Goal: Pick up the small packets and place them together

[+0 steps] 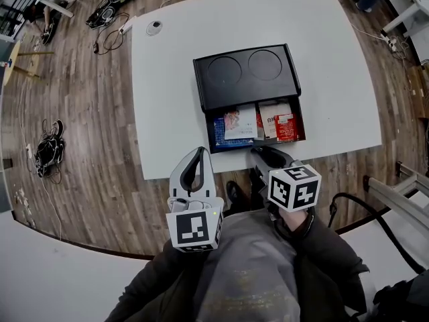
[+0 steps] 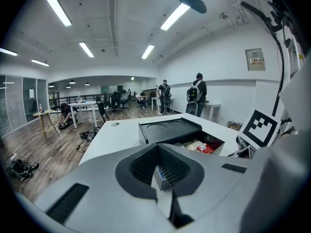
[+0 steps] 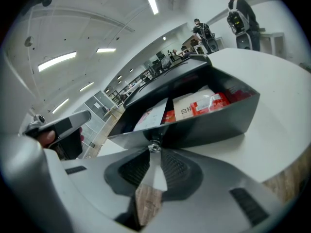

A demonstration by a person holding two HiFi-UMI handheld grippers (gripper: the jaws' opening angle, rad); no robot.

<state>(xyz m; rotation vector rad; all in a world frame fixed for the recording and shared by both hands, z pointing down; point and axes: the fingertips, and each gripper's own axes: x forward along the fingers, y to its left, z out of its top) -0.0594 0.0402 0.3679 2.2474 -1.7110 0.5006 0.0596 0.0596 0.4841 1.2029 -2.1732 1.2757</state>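
Note:
A black box (image 1: 244,76) stands on the white table (image 1: 335,59), its drawer (image 1: 300,121) pulled out toward me. Inside lie small packets: a white pictured one (image 1: 240,123), a white one (image 1: 271,118) and a red one (image 1: 285,127). My right gripper (image 1: 259,154) is at the drawer's front, and in the right gripper view its jaws (image 3: 154,152) are shut on the drawer's small metal knob (image 3: 154,146). My left gripper (image 1: 199,155) hovers off the table's near edge, left of the drawer, shut with nothing held (image 2: 158,149). Both gripper views show the packets (image 2: 201,146) (image 3: 201,106).
A small round white object (image 1: 154,27) lies at the table's far left corner. Cables and shoes (image 1: 50,151) lie on the wooden floor at left. Two people (image 2: 197,93) stand by a far table. A black hose (image 1: 375,213) curves at my right.

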